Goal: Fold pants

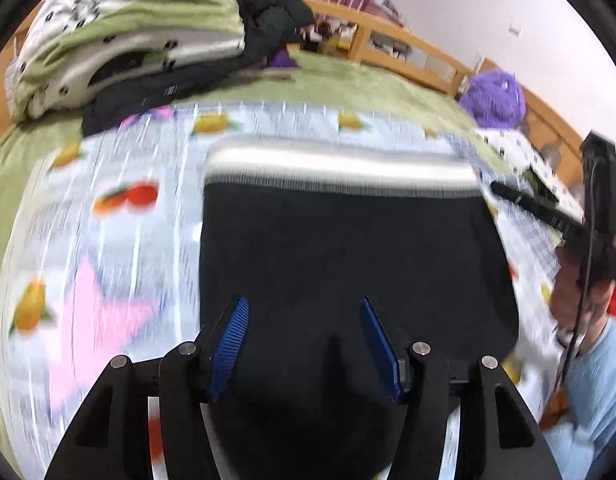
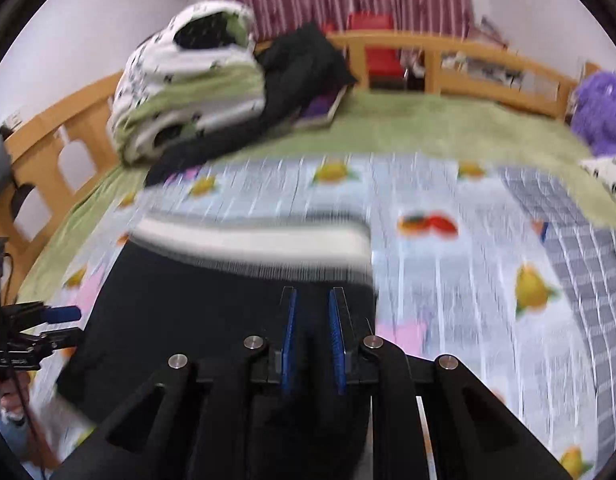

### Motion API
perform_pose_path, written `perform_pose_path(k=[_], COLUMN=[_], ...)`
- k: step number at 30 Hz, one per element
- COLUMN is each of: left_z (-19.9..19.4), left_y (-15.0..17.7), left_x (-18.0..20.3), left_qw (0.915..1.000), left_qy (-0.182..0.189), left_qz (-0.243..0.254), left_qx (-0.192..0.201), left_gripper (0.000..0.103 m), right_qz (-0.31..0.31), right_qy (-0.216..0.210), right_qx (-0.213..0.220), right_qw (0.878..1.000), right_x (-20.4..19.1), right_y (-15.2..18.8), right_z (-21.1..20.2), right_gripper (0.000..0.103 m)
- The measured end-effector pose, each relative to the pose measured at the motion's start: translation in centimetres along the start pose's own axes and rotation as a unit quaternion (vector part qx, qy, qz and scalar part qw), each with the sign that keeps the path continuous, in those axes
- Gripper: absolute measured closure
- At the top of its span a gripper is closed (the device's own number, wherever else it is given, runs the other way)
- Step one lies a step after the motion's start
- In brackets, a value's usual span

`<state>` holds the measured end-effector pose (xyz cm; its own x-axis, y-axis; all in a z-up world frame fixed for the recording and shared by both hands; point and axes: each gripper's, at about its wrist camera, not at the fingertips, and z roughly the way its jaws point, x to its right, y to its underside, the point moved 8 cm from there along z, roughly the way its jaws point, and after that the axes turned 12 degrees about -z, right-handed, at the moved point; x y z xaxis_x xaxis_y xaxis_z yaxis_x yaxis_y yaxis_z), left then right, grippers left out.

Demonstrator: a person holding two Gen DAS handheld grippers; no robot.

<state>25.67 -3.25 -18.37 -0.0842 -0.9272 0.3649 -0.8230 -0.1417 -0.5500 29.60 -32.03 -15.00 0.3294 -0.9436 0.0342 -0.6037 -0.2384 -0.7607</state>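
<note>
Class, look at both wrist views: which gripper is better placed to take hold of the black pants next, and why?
Probably the left gripper: its jaws stand wide over the black pants. The right gripper is nearly closed near the waistband's end.

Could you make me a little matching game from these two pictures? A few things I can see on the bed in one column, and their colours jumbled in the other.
Things:
1. folded pants
2. fluffy toy
3. bed rail
4. blanket under the fruit-print sheet

Colours:
A. purple
B. green
C. black with a white waistband
D. light wood

Pairs: 1-C, 2-A, 3-D, 4-B
</note>
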Motion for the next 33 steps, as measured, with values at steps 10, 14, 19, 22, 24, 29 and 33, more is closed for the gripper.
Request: perform_pose_path(k=[10,14,19,22,24,29,33], left_z=[11.6,10.9,7.5,4.6,1.7,-4.3,-5.4], left_y=[-6.6,-6.4,-3.3,0.0,2.1,8.0,12.5], left_x=[-0.6,-0.4,-1.5,-2.9,-4.3,-6.3,-5.6], left_qw=[0.9989,0.9989,0.9986,0.9983,0.9990,0.9995,0.9985], left_qy=[-0.045,-0.045,-0.044,-0.045,-0.039,-0.013,-0.015], left_qz=[0.012,0.015,0.012,0.017,-0.001,-0.013,0.036], left_qx=[-0.009,-0.001,-0.028,-0.033,-0.022,-0.026,-0.039], left_gripper=[0.041,0.040,0.040,0.041,0.042,0.042,0.042], right_qz=[-0.012,-0.013,-0.001,0.009,-0.002,0.009,0.056], right_qy=[0.028,0.030,0.024,0.002,0.003,-0.002,-0.020], right_qx=[-0.063,-0.074,-0.055,-0.055,-0.062,-0.083,-0.088], right_qw=[0.998,0.997,0.998,0.998,0.998,0.997,0.994], right_x=[1.8,1.8,1.6,0.7,-0.2,-1.1,-0.8], right_y=[-0.4,-0.3,0.2,1.8,3.6,8.8,12.4], right_z=[11.6,11.8,8.7,5.8,3.8,-0.9,-3.2], right_gripper=[0.088,0.088,0.085,0.073,0.073,0.073,0.073])
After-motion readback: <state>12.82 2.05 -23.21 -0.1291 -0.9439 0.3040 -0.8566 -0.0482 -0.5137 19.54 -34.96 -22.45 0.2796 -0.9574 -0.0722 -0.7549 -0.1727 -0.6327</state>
